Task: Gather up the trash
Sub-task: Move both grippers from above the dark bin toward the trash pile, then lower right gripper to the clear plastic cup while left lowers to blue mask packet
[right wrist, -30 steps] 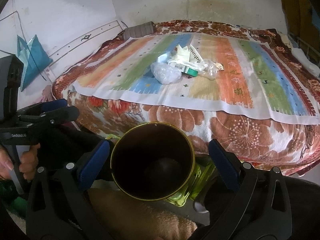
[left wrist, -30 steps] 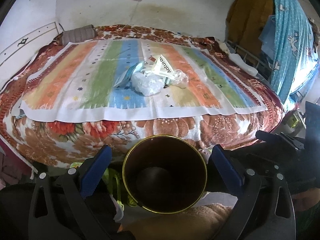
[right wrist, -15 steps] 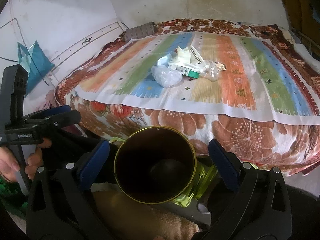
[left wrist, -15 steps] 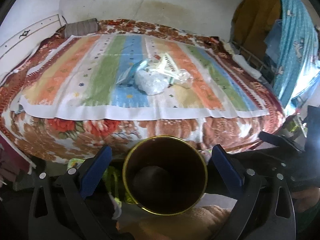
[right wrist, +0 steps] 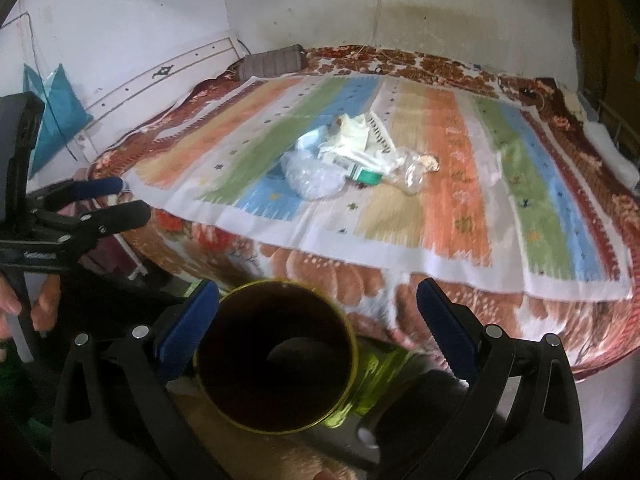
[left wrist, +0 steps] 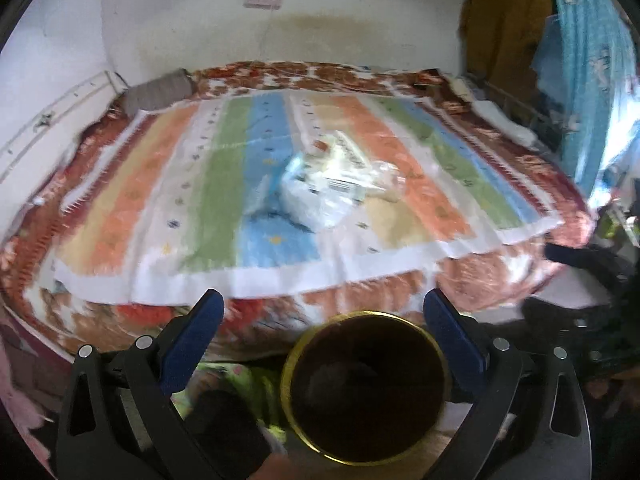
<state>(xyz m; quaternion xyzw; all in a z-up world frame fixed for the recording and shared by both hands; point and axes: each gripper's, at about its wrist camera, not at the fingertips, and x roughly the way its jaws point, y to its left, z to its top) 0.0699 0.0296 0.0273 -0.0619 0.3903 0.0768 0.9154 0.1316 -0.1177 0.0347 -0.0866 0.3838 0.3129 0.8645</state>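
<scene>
Trash pile lies mid-frame on the striped bedcover. Both claws, left gripper and right gripper, are spread, empty. Approach one crumpled bag first, above the bin.

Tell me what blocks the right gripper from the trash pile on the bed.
Nothing visible: open striped cover lies between the right gripper and the trash pile. The dark bin sits below its fingers.

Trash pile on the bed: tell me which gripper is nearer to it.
Left, but narrowly. The left gripper faces the trash pile straight across the bed edge; the right gripper also sits short of the bed, pile slightly to its left.
</scene>
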